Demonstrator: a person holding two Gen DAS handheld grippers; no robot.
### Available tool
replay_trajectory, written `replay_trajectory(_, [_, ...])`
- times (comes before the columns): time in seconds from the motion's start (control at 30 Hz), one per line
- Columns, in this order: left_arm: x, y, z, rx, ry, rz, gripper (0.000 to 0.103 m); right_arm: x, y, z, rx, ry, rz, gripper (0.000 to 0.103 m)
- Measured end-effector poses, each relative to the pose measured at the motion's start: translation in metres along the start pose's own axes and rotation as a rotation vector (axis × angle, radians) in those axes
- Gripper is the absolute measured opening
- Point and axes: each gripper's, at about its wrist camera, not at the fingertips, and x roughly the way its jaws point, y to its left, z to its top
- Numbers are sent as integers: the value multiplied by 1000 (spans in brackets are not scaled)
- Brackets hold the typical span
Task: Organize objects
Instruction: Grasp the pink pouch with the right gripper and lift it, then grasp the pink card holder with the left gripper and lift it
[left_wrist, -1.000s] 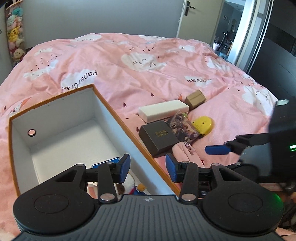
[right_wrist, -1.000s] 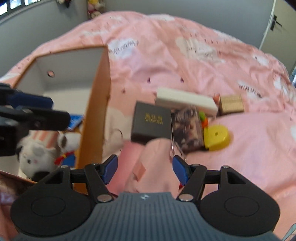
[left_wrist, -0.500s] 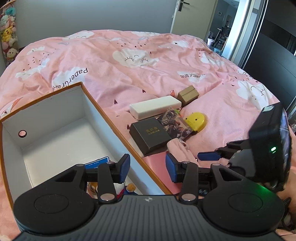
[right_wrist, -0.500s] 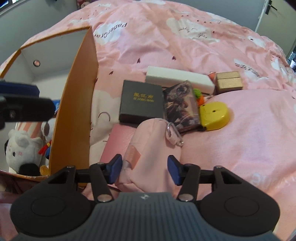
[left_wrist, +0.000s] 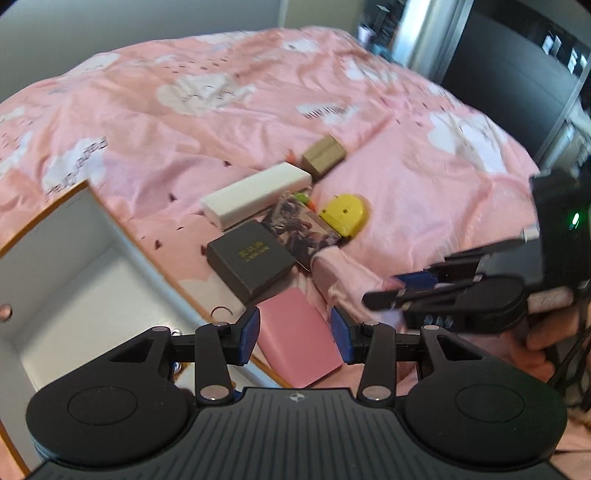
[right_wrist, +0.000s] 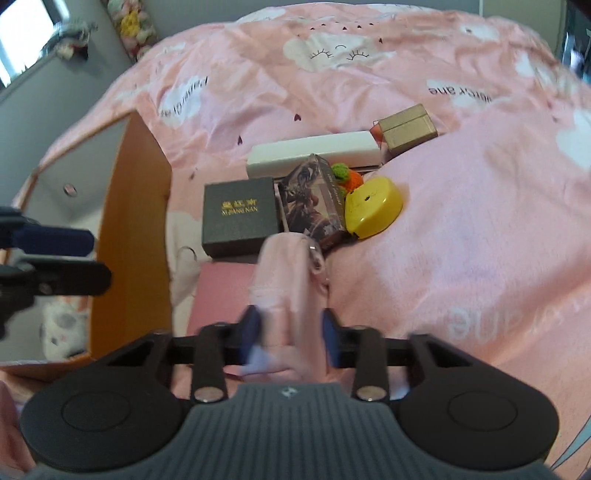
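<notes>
On the pink bed lie a black box (right_wrist: 240, 216), a white box (right_wrist: 314, 153), a picture card box (right_wrist: 314, 201), a yellow case (right_wrist: 373, 206), a brown box (right_wrist: 406, 127) and a flat pink box (left_wrist: 299, 332). My right gripper (right_wrist: 290, 326) is shut on a pink fabric pouch (right_wrist: 284, 273), squeezing its near end. My left gripper (left_wrist: 294, 332) is open and empty above the flat pink box, next to the orange-rimmed storage box (left_wrist: 74, 266). The right gripper shows in the left wrist view (left_wrist: 410, 286).
The storage box (right_wrist: 136, 221) stands at the left and holds a plush toy (right_wrist: 62, 328). A small orange and green knitted item (right_wrist: 347, 177) lies behind the yellow case. A wardrobe and doorway stand at the far right (left_wrist: 517, 55).
My right gripper moved forward and closed on the pink pouch. My left gripper swung right, from over the storage box to over the flat pink box, still open.
</notes>
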Motion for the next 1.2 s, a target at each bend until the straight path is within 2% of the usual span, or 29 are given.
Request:
replay_trajectory(0.07, [7,0,7,2,32,-22,50,-5,-7,1,23,-15,-2,26])
replay_trajectory(0.13, [16,-1,15,1,73,-41,50,-7,-13,1,32,-34,-43,26])
replay_trajectory(0.17, [21,-3,18,11,95,-49,50,-7,-17,0,35,-36,-68,21])
replay_trajectory(0.23, [35,-7,24,16,145,-46,50,-4,-26,-1,51,-33,-116,20])
replay_trajectory(0.43, [80,-29,34,1,287,7,50,-9,-50,-5,156,-71,-29,25])
replay_trajectory(0.53, [98,-39,36,6,327,31,49,-10,-54,-3,188,-92,29,40])
replay_trajectory(0.57, [102,-40,36,5,333,38,48,-9,-55,-3,195,-99,45,42])
replay_trajectory(0.73, [112,-40,35,-2,348,51,47,-7,-63,0,238,-116,113,42])
replay_trajectory(0.8, [115,-40,35,-1,357,53,47,-1,-59,3,219,-98,120,43])
replay_trajectory(0.87, [117,-42,34,9,364,57,47,9,-53,5,188,-66,104,51])
replay_trajectory(0.93, [121,-45,33,32,377,64,46,20,-53,4,185,-35,111,51])
replay_trajectory(0.97, [123,-47,32,46,383,64,47,24,-55,3,192,-22,142,48])
replay_trajectory(1.03, [126,-51,29,58,392,58,49,25,-61,0,220,-15,196,33])
replay_trajectory(1.1, [129,-54,28,62,392,64,53,16,-65,-3,253,-49,180,30])
replay_trajectory(1.2, [137,-59,27,59,391,131,56,-3,-68,-5,256,-119,144,28])
